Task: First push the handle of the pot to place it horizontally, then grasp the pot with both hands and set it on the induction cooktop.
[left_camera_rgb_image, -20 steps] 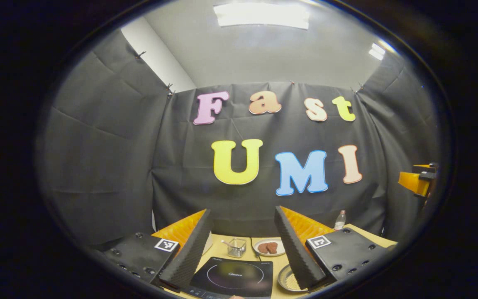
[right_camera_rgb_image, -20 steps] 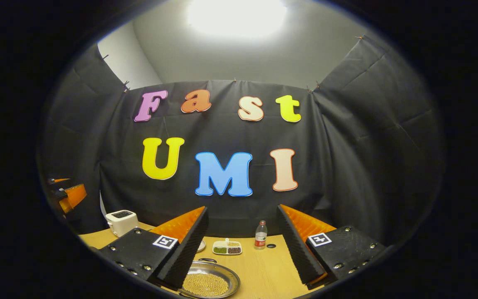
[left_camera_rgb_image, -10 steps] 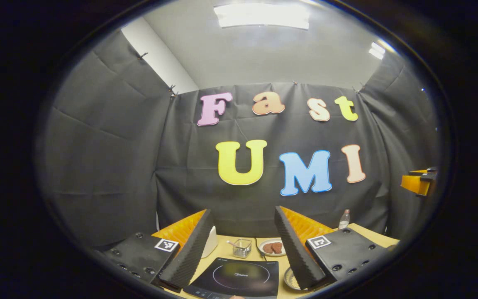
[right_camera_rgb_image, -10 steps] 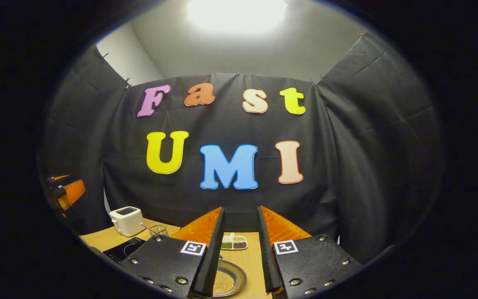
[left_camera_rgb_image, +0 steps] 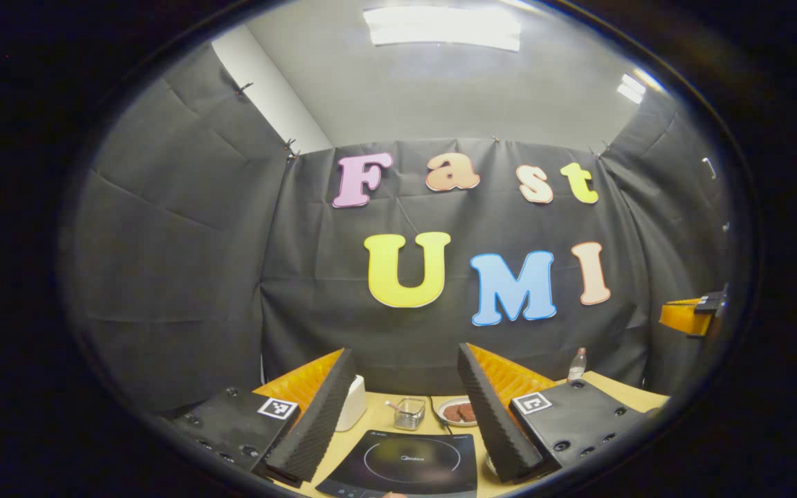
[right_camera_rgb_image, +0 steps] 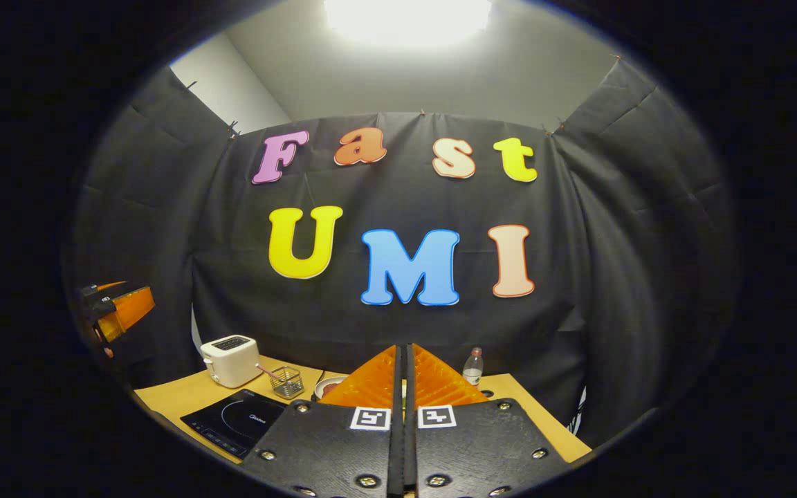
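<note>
Black cloth walls close round a wooden counter (right_camera_rgb_image: pixel 170 395) under a bright ceiling light. I hold both grippers raised and pointing at the back wall, well above the counter.

My left gripper (left_camera_rgb_image: pixel 405 415) has its fingers spread wide, empty. Between them in the left gripper view lies the cooktop (left_camera_rgb_image: pixel 409 463), flat and bare on the counter. Behind it stand a small wire basket (left_camera_rgb_image: pixel 410 413) and a plate (left_camera_rgb_image: pixel 457 412) with brown pieces; a white toaster (left_camera_rgb_image: pixel 351 403) sits just beside the left finger. A bottle (left_camera_rgb_image: pixel 578 364) stands near the far right corner.

My right gripper (right_camera_rgb_image: pixel 403 387) has its fingers clenched together on nothing, pads touching along their length. I judge that suits the first step: closed fingers make a firm point for pushing a handle. In the right gripper view the cooktop (right_camera_rgb_image: pixel 236 420) lies low left, the toaster (right_camera_rgb_image: pixel 231 360) and basket (right_camera_rgb_image: pixel 289 380) behind it, the bottle (right_camera_rgb_image: pixel 472 366) just past the fingertips.

I cannot find the pot from here; it may sit below the grippers, hidden by the fingers.

Room looks fair: the cooktop's top is open for setting down, but the basket, plate and toaster crowd its far edge, so I would come in from the near side. The counter's right edge falls away close to my right gripper.
</note>
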`<state>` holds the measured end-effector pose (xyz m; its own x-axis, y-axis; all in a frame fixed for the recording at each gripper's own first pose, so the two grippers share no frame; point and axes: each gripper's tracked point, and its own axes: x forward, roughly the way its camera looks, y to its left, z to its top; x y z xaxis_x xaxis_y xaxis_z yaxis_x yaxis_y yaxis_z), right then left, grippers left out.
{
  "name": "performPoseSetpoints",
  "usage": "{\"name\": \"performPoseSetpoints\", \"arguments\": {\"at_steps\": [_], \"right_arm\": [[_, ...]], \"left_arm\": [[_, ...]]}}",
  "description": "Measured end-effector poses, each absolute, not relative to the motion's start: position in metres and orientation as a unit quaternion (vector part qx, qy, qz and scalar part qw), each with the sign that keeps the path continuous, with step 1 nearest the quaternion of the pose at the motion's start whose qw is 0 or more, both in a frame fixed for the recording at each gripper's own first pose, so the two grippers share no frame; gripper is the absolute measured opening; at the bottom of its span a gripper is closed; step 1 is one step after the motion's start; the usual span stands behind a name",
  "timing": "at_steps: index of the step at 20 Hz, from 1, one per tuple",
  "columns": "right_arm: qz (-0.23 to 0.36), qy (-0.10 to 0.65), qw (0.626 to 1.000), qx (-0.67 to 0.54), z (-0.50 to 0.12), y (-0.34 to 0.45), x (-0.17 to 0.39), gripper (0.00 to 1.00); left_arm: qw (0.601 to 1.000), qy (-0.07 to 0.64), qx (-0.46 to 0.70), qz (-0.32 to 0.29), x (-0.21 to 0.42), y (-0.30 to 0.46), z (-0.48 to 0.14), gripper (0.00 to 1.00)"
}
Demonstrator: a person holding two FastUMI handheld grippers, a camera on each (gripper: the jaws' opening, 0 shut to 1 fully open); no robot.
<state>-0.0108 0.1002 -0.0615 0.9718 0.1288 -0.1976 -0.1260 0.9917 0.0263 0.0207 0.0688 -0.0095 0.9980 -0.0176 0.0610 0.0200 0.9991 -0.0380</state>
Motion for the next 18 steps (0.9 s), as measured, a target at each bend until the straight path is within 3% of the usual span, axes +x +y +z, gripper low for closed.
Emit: {"name": "performPoseSetpoints", "arguments": {"at_steps": [4, 9, 18], "right_arm": [[0.092, 0.156, 0.983, 0.001, -0.102, 0.136, -0.02, 0.0], [0.132, 0.222, 0.966, 0.001, -0.15, 0.173, -0.039, 0.0], [0.222, 0.344, 0.913, 0.003, -0.237, 0.224, -0.074, 0.0]], "left_arm": [[0.999, -0.033, -0.022, -0.016, 0.02, 0.092, -0.019, 1.0], [0.999, -0.023, -0.027, -0.007, 0.014, 0.115, -0.029, 0.97], [0.999, -0.002, -0.018, 0.04, -0.004, 0.144, -0.048, 0.97]]}}
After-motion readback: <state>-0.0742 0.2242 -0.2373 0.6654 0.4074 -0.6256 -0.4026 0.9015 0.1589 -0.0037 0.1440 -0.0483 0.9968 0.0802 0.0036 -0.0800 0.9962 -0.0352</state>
